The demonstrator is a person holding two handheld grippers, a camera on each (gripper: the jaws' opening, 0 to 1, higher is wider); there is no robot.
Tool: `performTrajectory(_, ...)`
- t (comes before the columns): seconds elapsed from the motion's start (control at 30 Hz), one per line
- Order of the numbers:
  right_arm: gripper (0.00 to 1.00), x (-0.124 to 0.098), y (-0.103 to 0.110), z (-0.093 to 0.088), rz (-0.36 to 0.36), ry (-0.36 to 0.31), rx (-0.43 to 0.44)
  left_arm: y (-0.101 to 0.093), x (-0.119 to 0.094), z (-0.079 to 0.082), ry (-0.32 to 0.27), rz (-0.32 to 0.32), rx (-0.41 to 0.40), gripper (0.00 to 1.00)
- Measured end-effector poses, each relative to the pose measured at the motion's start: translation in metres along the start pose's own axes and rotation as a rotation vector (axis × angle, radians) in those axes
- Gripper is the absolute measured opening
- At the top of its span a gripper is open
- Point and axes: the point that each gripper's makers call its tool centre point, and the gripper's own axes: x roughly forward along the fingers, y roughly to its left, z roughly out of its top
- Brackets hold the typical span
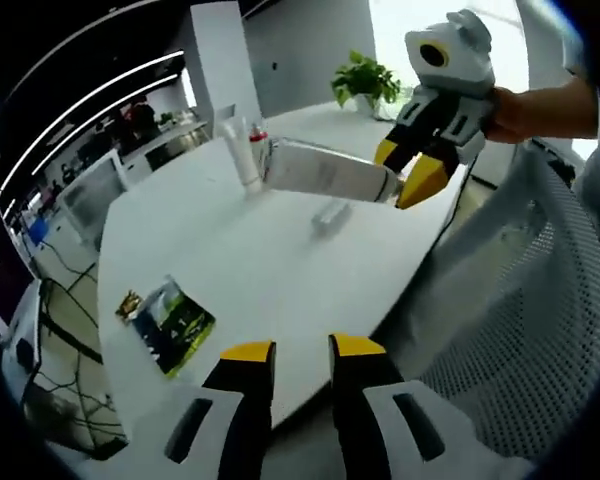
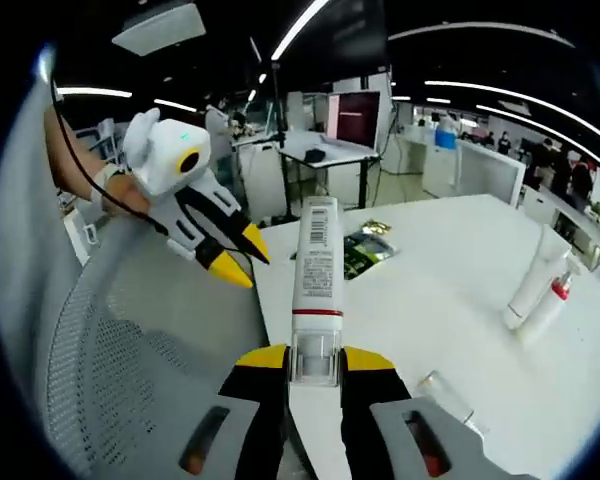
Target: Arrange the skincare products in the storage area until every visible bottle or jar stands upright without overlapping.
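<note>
My right gripper [image 2: 315,362] is shut on the capped end of a long white tube [image 2: 315,262] with a red band, and holds it level above the table's near edge. The same tube [image 1: 325,170] hangs in the right gripper [image 1: 412,172] over the white table [image 1: 250,270]. Farther back a white tube [image 1: 242,150] stands upright beside a red-capped bottle [image 1: 261,142]; the pair appears again as tube [image 2: 535,272] and bottle [image 2: 557,292]. A small clear item [image 1: 330,215] lies flat on the table. My left gripper [image 1: 302,350] is open and empty, off the table's edge.
A green packet [image 1: 175,322] lies near the table's corner, the same packet [image 2: 365,250] beyond the held tube. A grey mesh chair [image 1: 540,330] stands close to the table edge. A potted plant [image 1: 365,78] sits at the far end.
</note>
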Motion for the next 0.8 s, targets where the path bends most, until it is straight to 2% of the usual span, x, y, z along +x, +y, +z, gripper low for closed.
performTrajectory(0.23,0.12,0.01,0.005,-0.009,0.027,0.03,-0.048,0.005,0.0,0.002,-0.015,0.036,0.036,0.34)
performTrajectory(0.5,0.12,0.017,0.015,-0.023,0.062,0.093,-0.127,-0.003,0.002,0.004,-0.031,0.002,0.085,0.4)
performTrajectory(0.57,0.12,0.019,0.018,-0.025,0.071,0.109,-0.151,-0.006,0.002,0.005,-0.034,-0.009,0.112,0.4)
performTrajectory(0.67,0.11,0.023,0.015,-0.034,0.065,0.167,-0.224,-0.009,0.004,0.004,-0.03,-0.013,0.17,0.43)
performTrajectory(0.8,0.11,0.026,0.022,-0.035,0.095,0.189,-0.271,-0.017,0.006,0.007,-0.041,-0.035,0.269,0.46)
